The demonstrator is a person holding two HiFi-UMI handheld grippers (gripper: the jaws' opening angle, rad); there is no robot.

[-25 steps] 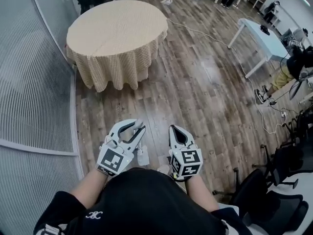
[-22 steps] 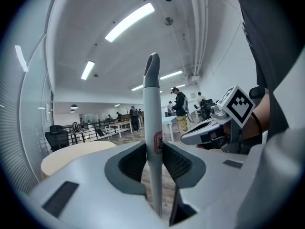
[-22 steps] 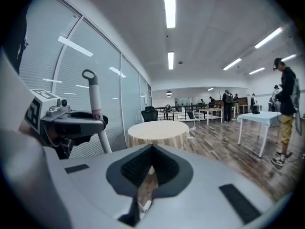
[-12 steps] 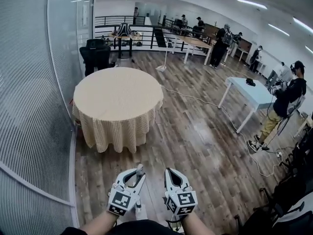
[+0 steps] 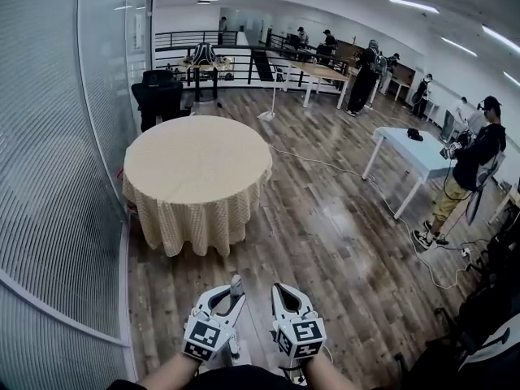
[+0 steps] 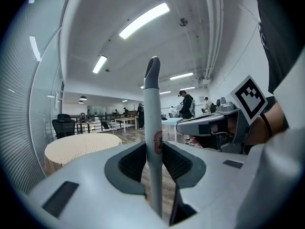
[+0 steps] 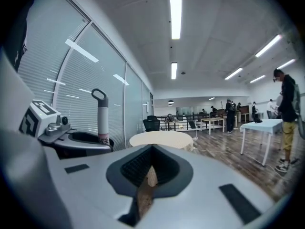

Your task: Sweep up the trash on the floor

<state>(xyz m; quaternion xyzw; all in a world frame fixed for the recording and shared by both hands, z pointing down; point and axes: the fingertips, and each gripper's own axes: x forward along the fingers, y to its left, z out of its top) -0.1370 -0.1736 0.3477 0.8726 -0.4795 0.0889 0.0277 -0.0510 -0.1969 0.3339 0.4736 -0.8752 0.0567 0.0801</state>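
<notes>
- The left tongs (image 6: 153, 151) are clamped on a grey handle (image 6: 152, 113). It stands upright between the pads and rises well above them. It is judged to belong to the sweeping tool, though its lower end cannot be made out.
- The right tongs (image 7: 151, 150) are closed at the tips with nothing held. Only floor and tablecloth are seen through the slit behind the tips.
- In the head view the two pairs are held low at 6 o'clock. The left tongs (image 5: 231, 299) are just beside the right tongs (image 5: 280, 289), and the handle (image 5: 236, 286) pokes up at the left tips.
- No trash can be picked out on the floor (image 5: 325, 226) in any view. The boards ahead show only a cable (image 5: 321, 165) at 1 o'clock, so where the trash lies relative to the tongs cannot be told.
- The step in hand is therefore judged to be finding the trash with the tool already gripped.
- It would be done well if the handle were pinched firmly and carried upright, so that it cannot twist or slide through the pads.
- The floor at 6 o'clock, hidden by the tongs and the body, should be checked first.
- The free right tongs could be set on the handle before any stroke, so that the tool is steered from two points.
- The round table (image 5: 197, 157) at 11 o'clock and the white table (image 5: 414, 153) at 2 o'clock stand well apart from the tongs. The cloth's skirt and the cable should be kept out of the sweeping path.
</notes>
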